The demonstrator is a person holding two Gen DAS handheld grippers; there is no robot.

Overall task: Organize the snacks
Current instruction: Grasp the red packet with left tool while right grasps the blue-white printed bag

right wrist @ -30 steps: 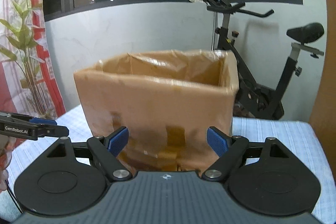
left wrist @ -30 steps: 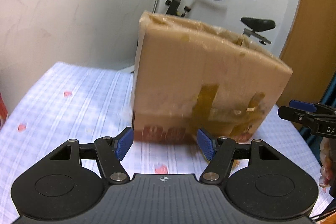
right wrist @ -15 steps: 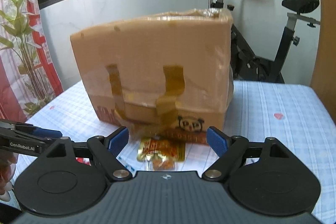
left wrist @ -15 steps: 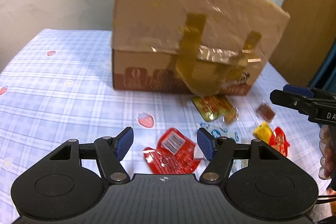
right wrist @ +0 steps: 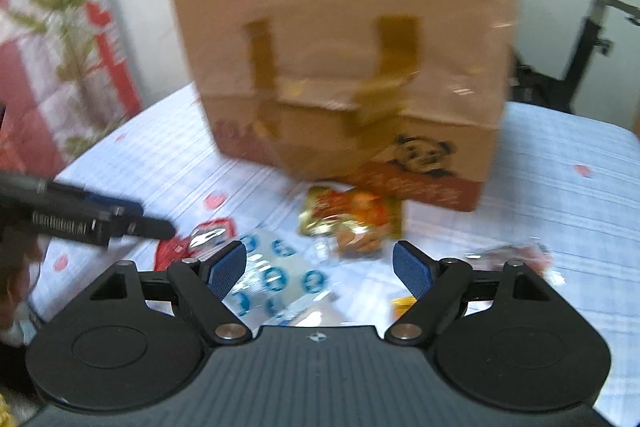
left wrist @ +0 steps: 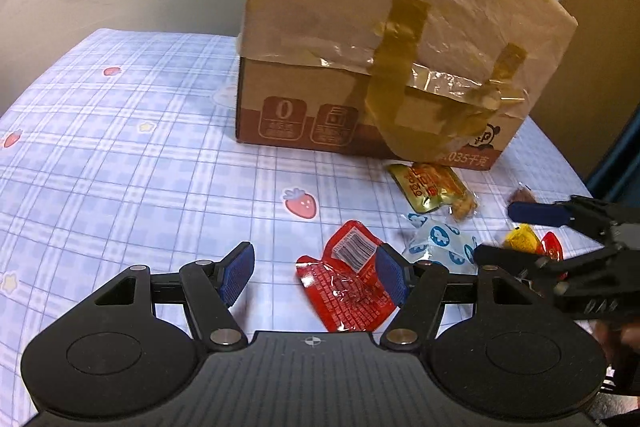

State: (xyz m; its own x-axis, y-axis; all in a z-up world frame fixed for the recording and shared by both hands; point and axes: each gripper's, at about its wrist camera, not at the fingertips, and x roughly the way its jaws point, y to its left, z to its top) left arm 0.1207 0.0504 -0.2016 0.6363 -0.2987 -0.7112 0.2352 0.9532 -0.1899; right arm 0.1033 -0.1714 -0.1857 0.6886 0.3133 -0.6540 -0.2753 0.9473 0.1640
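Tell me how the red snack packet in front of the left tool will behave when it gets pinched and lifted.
The red snack packet looks crinkled and glossy, so it will probably flex and may slip between the pads. It lies flat on the checked tablecloth, so catching an edge could be fiddly. It looks thin, likely light. The left tool is open beside it.

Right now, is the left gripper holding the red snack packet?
No, the left gripper has its jaws open above the red packet, which lies flat on the checked tablecloth.
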